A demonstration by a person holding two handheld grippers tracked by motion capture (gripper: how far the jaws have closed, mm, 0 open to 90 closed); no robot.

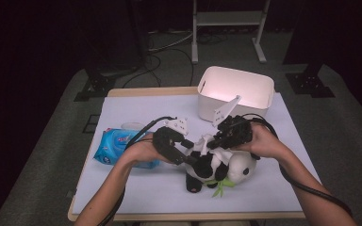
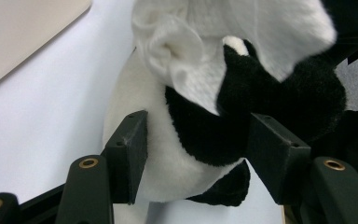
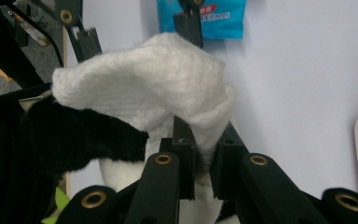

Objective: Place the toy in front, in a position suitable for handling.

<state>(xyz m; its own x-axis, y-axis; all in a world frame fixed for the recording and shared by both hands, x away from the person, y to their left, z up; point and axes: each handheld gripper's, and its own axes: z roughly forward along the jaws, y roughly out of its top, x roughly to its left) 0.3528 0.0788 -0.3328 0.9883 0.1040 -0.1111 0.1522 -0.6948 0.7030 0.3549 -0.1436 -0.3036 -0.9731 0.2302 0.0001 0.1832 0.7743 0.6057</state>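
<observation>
Two tools work on one panda plush, which lies on the table's white cover, nearest the person. The left tool clamps the panda's body between its pads. The right tool, clenched, pinches a white knitted garment pulled partly over the toy; dressing looks underway, not finished. Left of the panda sits a blue wipes pack; beyond it stands a white bin. Farther off, dark floor, cables, a metal frame.
</observation>
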